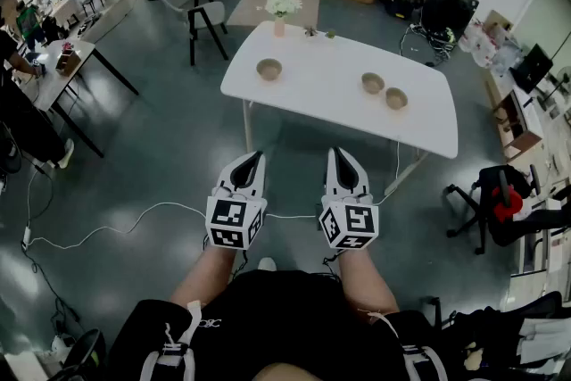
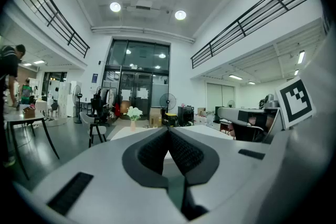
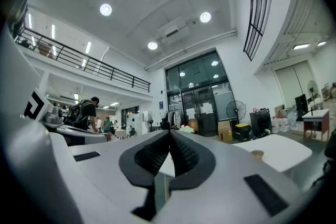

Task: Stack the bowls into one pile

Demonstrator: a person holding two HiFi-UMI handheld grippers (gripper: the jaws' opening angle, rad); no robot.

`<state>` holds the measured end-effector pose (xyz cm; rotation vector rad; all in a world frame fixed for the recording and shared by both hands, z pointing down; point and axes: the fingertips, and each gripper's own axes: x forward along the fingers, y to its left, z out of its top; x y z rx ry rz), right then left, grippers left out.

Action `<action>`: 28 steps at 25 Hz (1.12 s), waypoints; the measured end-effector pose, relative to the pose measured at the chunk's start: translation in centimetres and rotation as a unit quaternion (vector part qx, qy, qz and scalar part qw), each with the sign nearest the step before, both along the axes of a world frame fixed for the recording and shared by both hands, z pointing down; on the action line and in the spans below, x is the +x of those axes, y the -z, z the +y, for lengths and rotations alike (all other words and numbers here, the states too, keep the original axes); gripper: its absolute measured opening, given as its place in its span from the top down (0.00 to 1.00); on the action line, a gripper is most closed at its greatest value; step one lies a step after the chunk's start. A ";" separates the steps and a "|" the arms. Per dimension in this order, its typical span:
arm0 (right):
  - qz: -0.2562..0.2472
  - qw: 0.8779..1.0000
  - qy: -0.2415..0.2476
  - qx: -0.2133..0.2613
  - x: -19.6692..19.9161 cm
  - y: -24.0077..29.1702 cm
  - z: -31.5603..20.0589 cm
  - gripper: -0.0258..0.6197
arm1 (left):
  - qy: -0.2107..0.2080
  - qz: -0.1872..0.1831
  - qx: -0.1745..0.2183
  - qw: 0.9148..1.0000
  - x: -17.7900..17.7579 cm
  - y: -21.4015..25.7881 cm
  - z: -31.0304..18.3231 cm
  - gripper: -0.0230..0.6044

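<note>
Grey polished floor fills a tall, open hall, and a white tabletop stands out in front of the person, well apart from both hands. Three tan bowls sit on it, none stacked. One bowl rests alone toward the left end. The second bowl and the third bowl sit just beside each other toward the right. A vase of white flowers stands at the far edge.

The left tool is held low and close to the person's body, pointing toward the tabletop. Its own view shows the ribbed dark pads meeting at the tip, jaws fully together and empty. The right tool is held alongside it, near but not touching. Its jaws are likewise closed pad against pad with no bowl in them. Neither tool touches the tabletop or a bowl.

A white cable trails over the floor at the left, and a chair stands beyond the tabletop's left end.
</note>
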<state>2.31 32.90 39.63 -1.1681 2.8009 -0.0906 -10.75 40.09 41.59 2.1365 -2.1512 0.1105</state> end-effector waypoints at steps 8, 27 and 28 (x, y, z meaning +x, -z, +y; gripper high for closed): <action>0.003 1.000 0.004 0.002 -1.1 -0.2 -1.0 0.94 | 0.000 0.005 0.001 1.000 -1.0 -0.2 -1.3 0.94; 0.005 1.000 -0.002 -0.001 -8.4 -0.8 -1.0 0.94 | -0.018 -0.004 -0.002 1.000 -7.6 -0.6 -1.6 0.94; 0.005 1.000 -0.001 -0.002 -8.7 -1.1 -1.3 0.94 | -0.016 -0.005 -0.001 1.000 -8.0 -0.8 -1.8 0.94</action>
